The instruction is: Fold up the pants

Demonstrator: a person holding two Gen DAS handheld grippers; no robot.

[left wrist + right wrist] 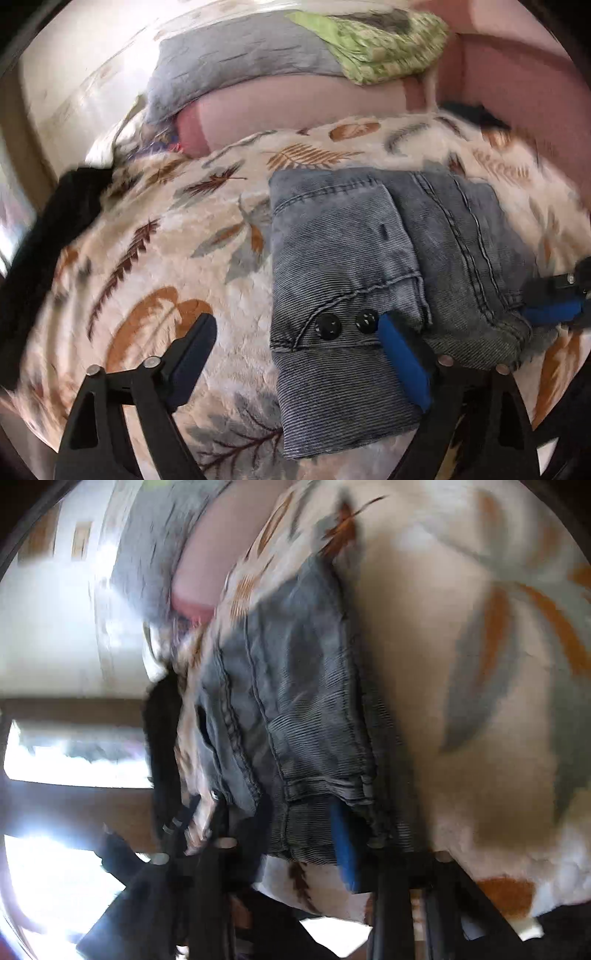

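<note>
Currently catalogued: grey-blue washed denim pants point(369, 280), folded into a thick rectangular bundle, lying at centre to three o'clock of my left view on the cream plush blanket with rust and grey leaves point(147, 258).

My left gripper point(295, 339): jaws wide, nothing held, one blue pad over the waistband by the two black buttons point(347, 323).

My right gripper point(306, 834): jaws partly apart, straddling the bundle's hem; whether the pads press, I cannot tell.

Handling, by my judgement: soft, fairly heavy, layers liable to slide; best taken at the stitched hem or waistband.

Room: open blanket from seven to eleven o'clock; grey pillow point(240, 66) at twelve; black cloth point(55, 221) at nine.
</note>
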